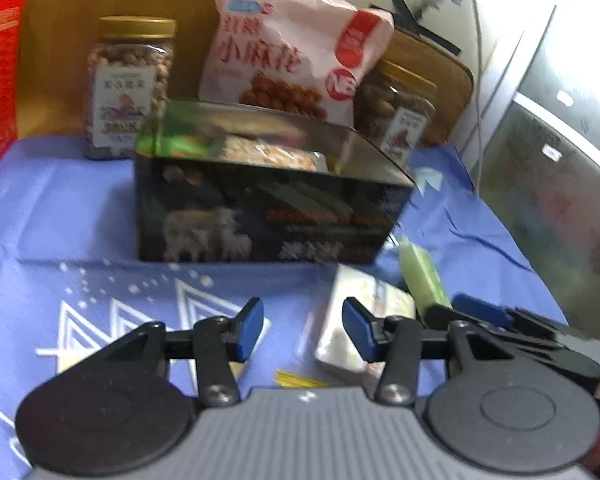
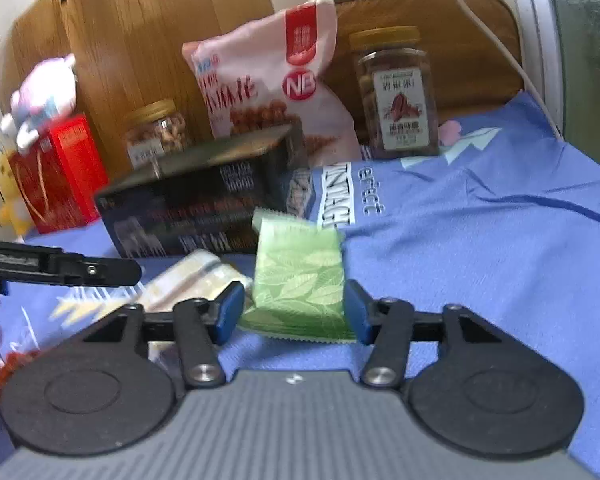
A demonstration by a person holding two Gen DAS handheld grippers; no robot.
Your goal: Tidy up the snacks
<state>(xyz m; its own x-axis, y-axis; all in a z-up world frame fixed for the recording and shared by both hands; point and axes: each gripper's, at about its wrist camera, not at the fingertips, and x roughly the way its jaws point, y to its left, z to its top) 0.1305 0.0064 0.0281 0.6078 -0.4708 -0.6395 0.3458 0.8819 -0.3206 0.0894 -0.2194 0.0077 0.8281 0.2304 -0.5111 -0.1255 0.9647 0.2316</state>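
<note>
Right gripper (image 2: 295, 312) half open, green packet (image 2: 300, 280) loose between pads; left gripper (image 1: 303, 330) part open, empty, white packet (image 1: 364, 320) beside its right finger.

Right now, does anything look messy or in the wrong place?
Yes. A green snack packet and a pale wrapped snack lie loose on the blue cloth, outside the open dark tin that already holds snacks. The big pink bag slumps against the back behind the tin.
</note>
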